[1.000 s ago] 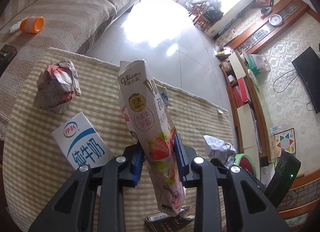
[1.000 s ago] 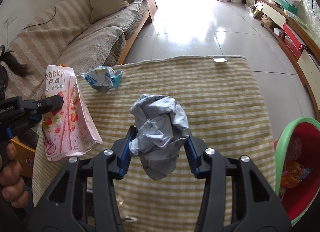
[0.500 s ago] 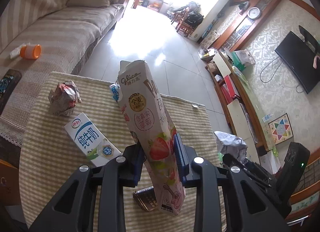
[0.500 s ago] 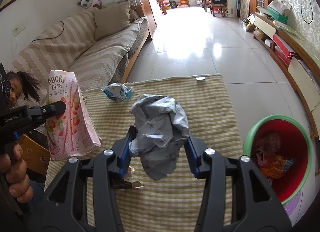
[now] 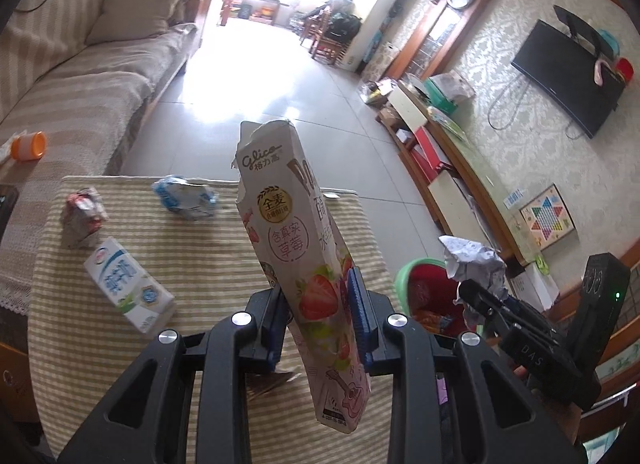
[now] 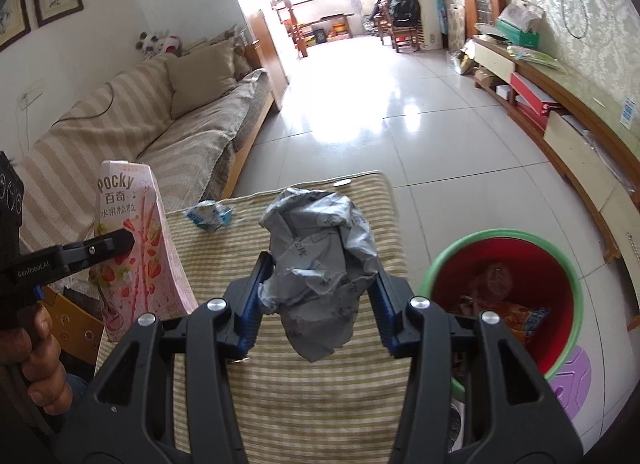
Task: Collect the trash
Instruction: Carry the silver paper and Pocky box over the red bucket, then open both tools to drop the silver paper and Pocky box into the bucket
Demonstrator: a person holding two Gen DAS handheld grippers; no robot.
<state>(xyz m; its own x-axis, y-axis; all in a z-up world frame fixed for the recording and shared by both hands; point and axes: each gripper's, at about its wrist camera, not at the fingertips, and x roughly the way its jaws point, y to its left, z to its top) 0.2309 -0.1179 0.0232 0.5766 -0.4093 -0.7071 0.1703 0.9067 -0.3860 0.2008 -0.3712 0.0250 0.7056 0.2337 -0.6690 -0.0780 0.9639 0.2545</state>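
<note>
My left gripper (image 5: 318,316) is shut on a pink Pocky strawberry box (image 5: 296,248), held upright above the striped table (image 5: 208,256). My right gripper (image 6: 318,296) is shut on a crumpled grey paper ball (image 6: 320,260), lifted over the table's right part. From the right wrist view the Pocky box (image 6: 136,240) hangs at the left in the other gripper. A red bin with a green rim (image 6: 508,288) stands on the floor right of the table, with wrappers inside. The left wrist view shows the bin (image 5: 424,288) behind the paper ball (image 5: 472,260).
On the table lie a white and blue milk carton (image 5: 128,284), a crumpled red and white wrapper (image 5: 82,216), a crushed blue and white pack (image 5: 186,200) and a dark wrapper (image 5: 268,380). A striped sofa (image 6: 160,132) runs along the left. A low TV cabinet (image 6: 560,116) lines the right wall.
Both grippers have risen and drawn back from the table with their loads still gripped. The table looks smaller and the red bin has come fully into view at the right.
</note>
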